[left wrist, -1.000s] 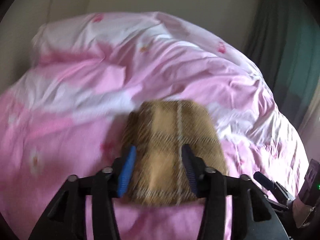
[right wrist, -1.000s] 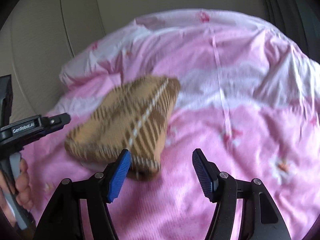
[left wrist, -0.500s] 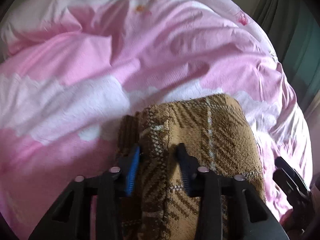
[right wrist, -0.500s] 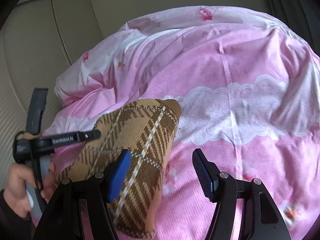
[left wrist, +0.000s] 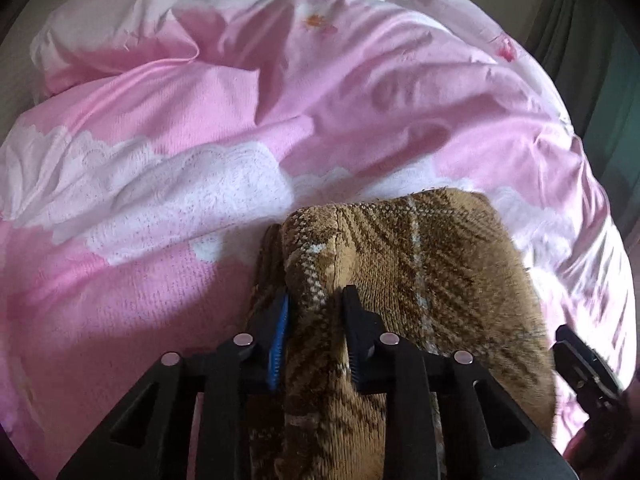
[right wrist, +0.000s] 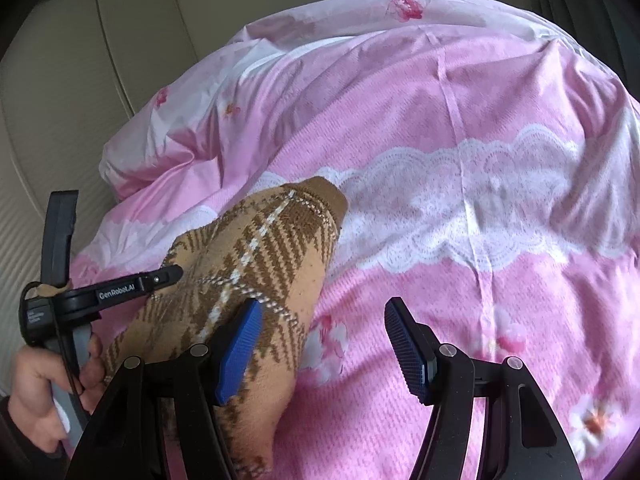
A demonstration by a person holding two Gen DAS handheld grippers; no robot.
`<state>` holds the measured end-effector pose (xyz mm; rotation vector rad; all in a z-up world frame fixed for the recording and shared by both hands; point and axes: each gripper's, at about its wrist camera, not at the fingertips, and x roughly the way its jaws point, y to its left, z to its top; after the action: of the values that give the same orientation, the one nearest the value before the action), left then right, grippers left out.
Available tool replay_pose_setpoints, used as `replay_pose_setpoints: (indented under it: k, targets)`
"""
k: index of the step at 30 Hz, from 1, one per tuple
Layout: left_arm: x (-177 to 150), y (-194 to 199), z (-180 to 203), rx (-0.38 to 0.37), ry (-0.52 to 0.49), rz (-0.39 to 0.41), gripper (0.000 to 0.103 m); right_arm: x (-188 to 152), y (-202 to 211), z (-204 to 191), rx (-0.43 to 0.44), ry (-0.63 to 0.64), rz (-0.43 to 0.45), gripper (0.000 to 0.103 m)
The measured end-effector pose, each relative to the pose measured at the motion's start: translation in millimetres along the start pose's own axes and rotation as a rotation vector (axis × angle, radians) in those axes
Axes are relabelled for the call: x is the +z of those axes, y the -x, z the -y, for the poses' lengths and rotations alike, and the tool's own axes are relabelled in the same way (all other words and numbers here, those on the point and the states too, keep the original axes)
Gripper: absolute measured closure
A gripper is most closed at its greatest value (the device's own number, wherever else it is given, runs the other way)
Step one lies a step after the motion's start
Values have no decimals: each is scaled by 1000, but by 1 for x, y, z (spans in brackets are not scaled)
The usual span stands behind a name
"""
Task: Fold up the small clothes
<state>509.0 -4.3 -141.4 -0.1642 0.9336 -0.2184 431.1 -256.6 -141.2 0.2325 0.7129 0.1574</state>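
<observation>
Left wrist view. The left gripper [left wrist: 316, 320] has its jaws drawn close together, clamped on a raised ridge of the brown plaid cloth [left wrist: 420, 276]. The cloth lies on the pink quilt [left wrist: 160, 288], spreading to the right of the jaws and running back beneath the gripper body. A darker under-layer of the cloth shows just left of the blue pad [left wrist: 279, 340]. A white lace-print band [left wrist: 192, 196] crosses the quilt beyond the cloth. Part of the right gripper [left wrist: 584, 364] appears at the lower right edge, beside the cloth.

Right wrist view. The right gripper [right wrist: 320, 344] has its jaws wide apart, holding nothing; its left pad [right wrist: 240, 348] lies over the cloth's [right wrist: 248, 264] right edge, its right pad [right wrist: 408, 352] over bare quilt [right wrist: 440, 128]. The cloth lies at lower left, its far corner reaching the lace band [right wrist: 460, 204]. The left gripper [right wrist: 120, 288] crosses the cloth's left side, held by a hand [right wrist: 36, 392]; its jaws are hidden here.
</observation>
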Motion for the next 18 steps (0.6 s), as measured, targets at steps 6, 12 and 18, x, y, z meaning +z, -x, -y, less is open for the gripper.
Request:
replay_pose_setpoints:
  k: [6,12,18]
  targets:
    - [-15,42,16,5,-70,38,58,3,31,-8,20,6,26,39]
    - [-43,92,20,10,-73,81,37,0,70,-26,23,52,58,33]
    - [-71,127,21,43,-84,123,17,-8,96,-34,25,47,74,24]
